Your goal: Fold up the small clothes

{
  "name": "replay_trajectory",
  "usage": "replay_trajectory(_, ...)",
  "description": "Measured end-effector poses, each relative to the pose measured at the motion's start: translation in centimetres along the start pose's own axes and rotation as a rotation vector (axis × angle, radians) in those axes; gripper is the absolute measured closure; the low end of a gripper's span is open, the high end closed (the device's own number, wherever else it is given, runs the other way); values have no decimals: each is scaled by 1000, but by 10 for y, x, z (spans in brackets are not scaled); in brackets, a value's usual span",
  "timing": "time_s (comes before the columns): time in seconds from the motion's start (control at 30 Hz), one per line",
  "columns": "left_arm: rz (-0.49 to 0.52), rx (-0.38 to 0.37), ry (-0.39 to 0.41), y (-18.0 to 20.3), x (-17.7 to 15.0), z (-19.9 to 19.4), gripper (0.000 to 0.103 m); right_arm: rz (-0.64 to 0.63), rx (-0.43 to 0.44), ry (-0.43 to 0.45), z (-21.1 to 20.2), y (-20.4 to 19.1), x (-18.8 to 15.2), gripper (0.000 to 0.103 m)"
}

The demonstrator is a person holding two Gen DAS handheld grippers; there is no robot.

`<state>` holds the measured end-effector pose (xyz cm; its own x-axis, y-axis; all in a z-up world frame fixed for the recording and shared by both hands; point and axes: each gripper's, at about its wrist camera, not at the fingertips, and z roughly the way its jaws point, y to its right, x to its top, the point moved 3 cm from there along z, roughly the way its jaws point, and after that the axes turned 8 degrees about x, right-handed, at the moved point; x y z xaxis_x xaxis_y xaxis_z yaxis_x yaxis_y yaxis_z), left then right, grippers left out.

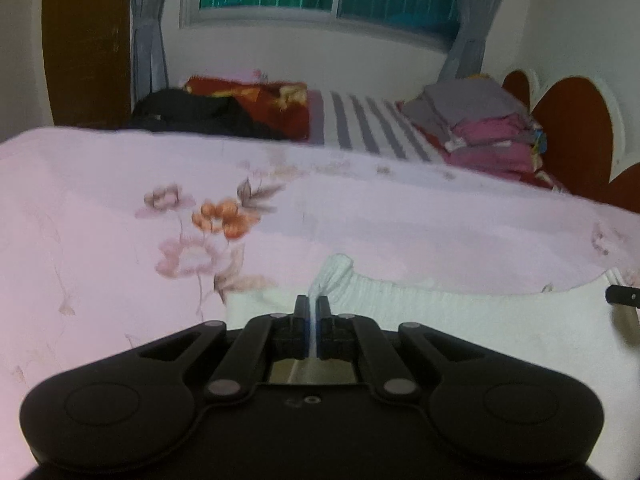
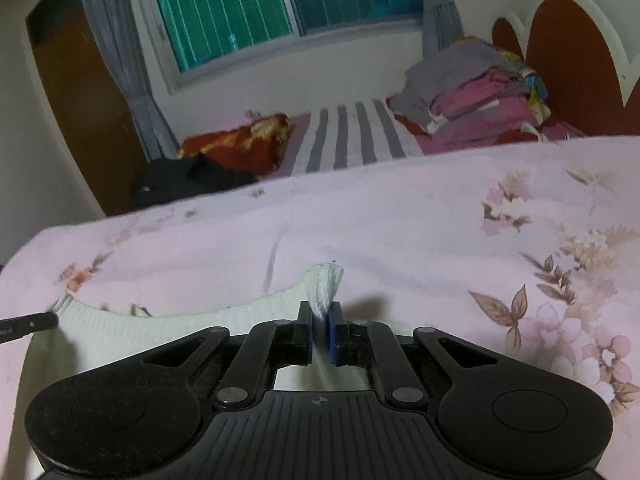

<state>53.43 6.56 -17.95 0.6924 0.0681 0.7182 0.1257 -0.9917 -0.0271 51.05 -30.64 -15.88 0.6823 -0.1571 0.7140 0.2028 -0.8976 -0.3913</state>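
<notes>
left gripper [image 1: 312,305]: jaws pressed together, pinching a raised corner of the white knit garment [image 1: 400,300] at its far edge.
right gripper [image 2: 320,312]: jaws likewise clamped on the other pinched-up corner of that garment, fabric bunched between the blue pads [image 2: 333,328].
garment's place: it lies flat on the floral sheet [image 1: 100,220], right under both grippers, ribbed edge curving between the two grips.
step in hand: probably the start of a fold; lift both corners together, keep the edge taut and level, and carry it over evenly so the knit does not sag or twist.
risk: a thin pinch could slip from soft knit.
surface: pale pink sheet with printed flowers, smooth and soft.
farther off: striped bedding [image 2: 348,136], a stack of folded clothes [image 2: 480,96], a dark heap [image 1: 192,112].
room: window [image 2: 240,12], grey curtains.
</notes>
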Motion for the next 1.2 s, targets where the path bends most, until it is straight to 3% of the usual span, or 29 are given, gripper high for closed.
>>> replay_trajectory(0.1, 14, 20, -39, 0, -10, 13, 99, 29, -27, -51, 15, 10, -8, 96)
replay_trajectory(0.23, 26, 59, -31, -1, -13, 13, 84, 11, -81, -51, 19, 15, -16, 94)
replay_trajectory(0.3, 28, 79, -22, -4, -12, 9, 79, 5, -110, -33, 14, 16, -14, 77)
replay_trajectory(0.4, 10, 86, -14, -8, -9, -1, 81, -15, -130, 8, 2, 15, -10, 76)
replay_trajectory(0.7, 61, 30, 35, 19, -8, -47, 79, -77, -20, 9, -20, -30, -17, 76)
replay_trajectory(0.93, 105, -27, 5, 52, -30, -56, 78, -101, 60, -48, -14, -71, -39, 76)
replay_trajectory(1.1, 128, -2, -37, 55, -52, -48, 78, -115, 86, -88, -1, -92, -60, 76)
replay_trajectory(1.2, 116, 29, -48, 40, -60, -42, 75, -132, 46, -110, 3, -87, -69, 76)
